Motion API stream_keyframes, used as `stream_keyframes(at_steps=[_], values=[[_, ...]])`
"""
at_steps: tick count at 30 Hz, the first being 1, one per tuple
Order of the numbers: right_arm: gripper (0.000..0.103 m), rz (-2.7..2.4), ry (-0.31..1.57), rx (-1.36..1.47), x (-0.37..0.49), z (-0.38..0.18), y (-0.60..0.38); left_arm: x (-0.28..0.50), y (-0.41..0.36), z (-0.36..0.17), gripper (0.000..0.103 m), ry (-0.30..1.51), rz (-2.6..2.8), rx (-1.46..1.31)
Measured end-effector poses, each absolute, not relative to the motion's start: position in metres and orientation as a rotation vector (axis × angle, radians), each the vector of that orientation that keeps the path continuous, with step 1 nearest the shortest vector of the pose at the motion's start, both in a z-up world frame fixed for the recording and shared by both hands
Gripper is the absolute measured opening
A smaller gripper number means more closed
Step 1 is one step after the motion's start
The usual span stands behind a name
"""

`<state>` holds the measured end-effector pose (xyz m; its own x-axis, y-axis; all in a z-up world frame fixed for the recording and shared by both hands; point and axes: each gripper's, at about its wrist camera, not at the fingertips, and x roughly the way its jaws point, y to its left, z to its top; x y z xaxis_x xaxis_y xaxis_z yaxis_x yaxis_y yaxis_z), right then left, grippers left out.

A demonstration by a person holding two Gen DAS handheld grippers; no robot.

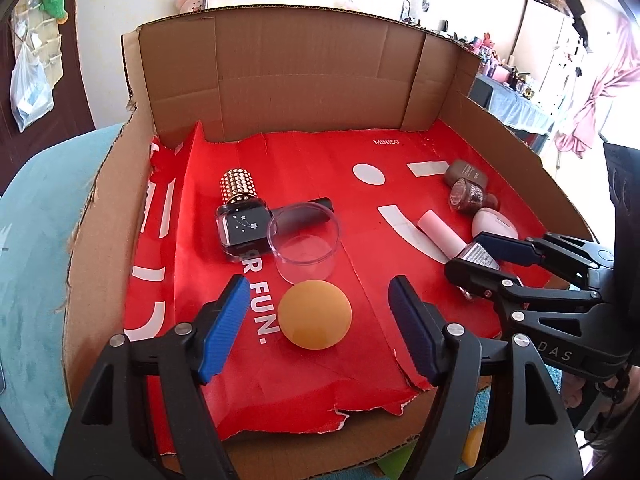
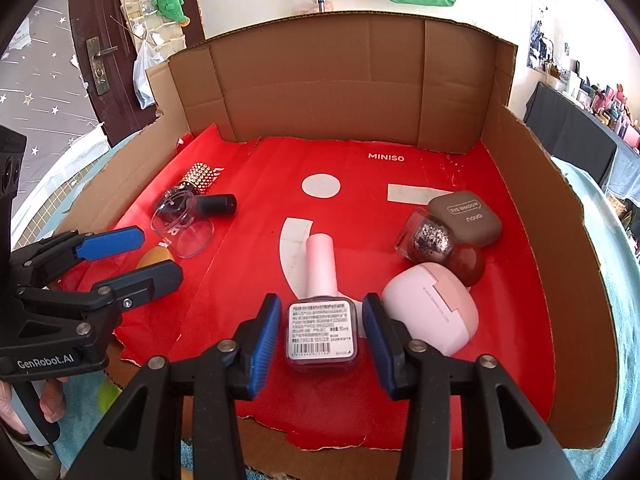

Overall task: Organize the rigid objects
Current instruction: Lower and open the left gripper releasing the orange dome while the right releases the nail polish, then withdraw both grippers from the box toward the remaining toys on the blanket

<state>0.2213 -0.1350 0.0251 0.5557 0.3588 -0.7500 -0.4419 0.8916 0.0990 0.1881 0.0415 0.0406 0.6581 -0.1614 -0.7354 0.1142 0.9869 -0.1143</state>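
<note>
1. The orange ball (image 1: 315, 314) lies near the front edge of the red liner (image 1: 372, 292) in the cardboard tray (image 1: 280, 64), between the pads of the left gripper (image 1: 316, 330), which stand well apart and touch nothing. Being round, it could roll toward the torn front edge if a pad nudges it.
2. Just behind the ball, the clear cup (image 1: 305, 242) lies tipped against the black bottle with the studded cap (image 1: 240, 216) toward the tray's left side; a push on the ball could send the cup rolling.
3. The nail polish bottle with the pink cap (image 2: 321, 320) lies flat near the front edge, right of centre, label up. The right gripper (image 2: 320, 336) straddles its square base, pads part open with a thin gap on each side, so it grips nothing.
4. The pink case (image 2: 434, 312) sits touching or just beside the right pad; a sideways move would shove it into the glitter jar (image 2: 428, 240), the dark red ball (image 2: 466, 264) and the brown eyeshadow case (image 2: 466, 218) clustered toward the right wall.
</note>
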Motion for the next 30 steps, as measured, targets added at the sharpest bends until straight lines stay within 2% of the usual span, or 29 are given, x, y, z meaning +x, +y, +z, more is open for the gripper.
stream_keyframes(at_steps=[4,5,10,13,16,23,26,30], values=[[0.050,0.474,0.855,-0.100,0.218,0.027,-0.136,0.181,0.039,0.047,0.072,0.820,-0.146,-0.036],[0.050,0.475,0.854,-0.097,0.218,0.028,-0.136,0.179,0.039,0.049,0.075,0.815,-0.153,-0.040],[0.061,0.480,0.841,-0.072,0.211,0.032,-0.140,0.173,0.039,0.057,0.078,0.801,-0.146,-0.046],[0.071,0.480,0.826,-0.058,0.206,0.037,-0.142,0.169,0.041,0.060,0.087,0.791,-0.138,-0.051],[0.076,0.479,0.809,-0.047,0.199,0.042,-0.146,0.164,0.043,0.062,0.089,0.786,-0.136,-0.060],[0.099,0.488,0.752,-0.037,0.177,0.056,-0.152,0.153,0.047,0.067,0.096,0.770,-0.125,-0.079],[0.103,0.496,0.725,-0.026,0.167,0.062,-0.155,0.148,0.048,0.070,0.097,0.758,-0.128,-0.086],[0.103,0.502,0.700,-0.025,0.155,0.067,-0.159,0.137,0.048,0.074,0.103,0.732,-0.116,-0.082]])
